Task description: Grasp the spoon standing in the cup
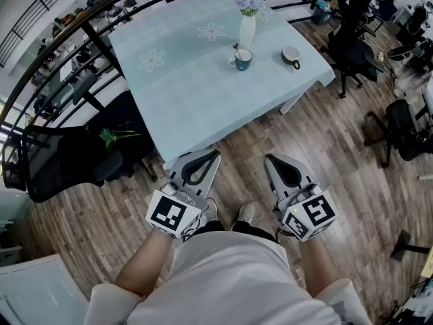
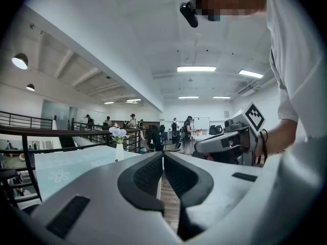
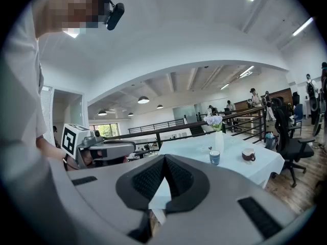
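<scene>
well, the grasp is not yet begun: left tongs (image 1: 211, 156) and right tongs (image 1: 270, 160), both pressed together and empty, hang well short of the worktop (image 1: 183, 87) where the spoon (image 1: 236, 48), seemingly, stands in the cup (image 1: 243, 60).

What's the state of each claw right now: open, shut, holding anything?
Left claw: closed, tips together, holding nothing.
Right claw: closed, tips together, holding nothing.

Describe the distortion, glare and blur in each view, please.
Head view: fisheye bends the edges of the table, light is even. Left gripper view: ceiling lamps glare, dark round border. Right gripper view: same border; the cup is small but sharp.
</scene>
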Tool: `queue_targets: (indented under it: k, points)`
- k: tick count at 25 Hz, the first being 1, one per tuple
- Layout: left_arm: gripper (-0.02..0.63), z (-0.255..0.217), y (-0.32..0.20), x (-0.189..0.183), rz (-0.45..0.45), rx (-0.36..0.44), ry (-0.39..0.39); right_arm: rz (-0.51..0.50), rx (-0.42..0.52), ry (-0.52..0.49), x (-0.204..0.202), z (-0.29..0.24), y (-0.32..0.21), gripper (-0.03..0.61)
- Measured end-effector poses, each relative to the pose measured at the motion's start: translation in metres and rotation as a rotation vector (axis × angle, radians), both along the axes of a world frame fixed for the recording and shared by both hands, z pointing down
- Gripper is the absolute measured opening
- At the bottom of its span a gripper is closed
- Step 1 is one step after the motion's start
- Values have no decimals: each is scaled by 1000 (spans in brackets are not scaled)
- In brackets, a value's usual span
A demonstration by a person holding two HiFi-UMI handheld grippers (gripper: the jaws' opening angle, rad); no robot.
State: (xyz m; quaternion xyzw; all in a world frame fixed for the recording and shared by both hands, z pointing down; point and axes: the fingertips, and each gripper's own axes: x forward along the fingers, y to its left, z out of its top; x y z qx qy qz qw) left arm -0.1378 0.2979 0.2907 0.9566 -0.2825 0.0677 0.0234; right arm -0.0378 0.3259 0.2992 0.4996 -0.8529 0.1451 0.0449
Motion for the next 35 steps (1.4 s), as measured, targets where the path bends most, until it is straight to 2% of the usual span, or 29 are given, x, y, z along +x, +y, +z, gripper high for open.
queue_targets:
  k: [10, 18, 35]
  points:
    - [21, 9, 8, 7, -4, -25, 0, 7, -43, -2, 6, 14, 6, 23]
    - [21, 12, 17, 24, -16, -40, -5, 14, -64, -20, 29, 22, 16, 23]
    - [21, 3, 41, 68, -61, 8, -2, 6, -47, -24, 88, 26, 37, 23]
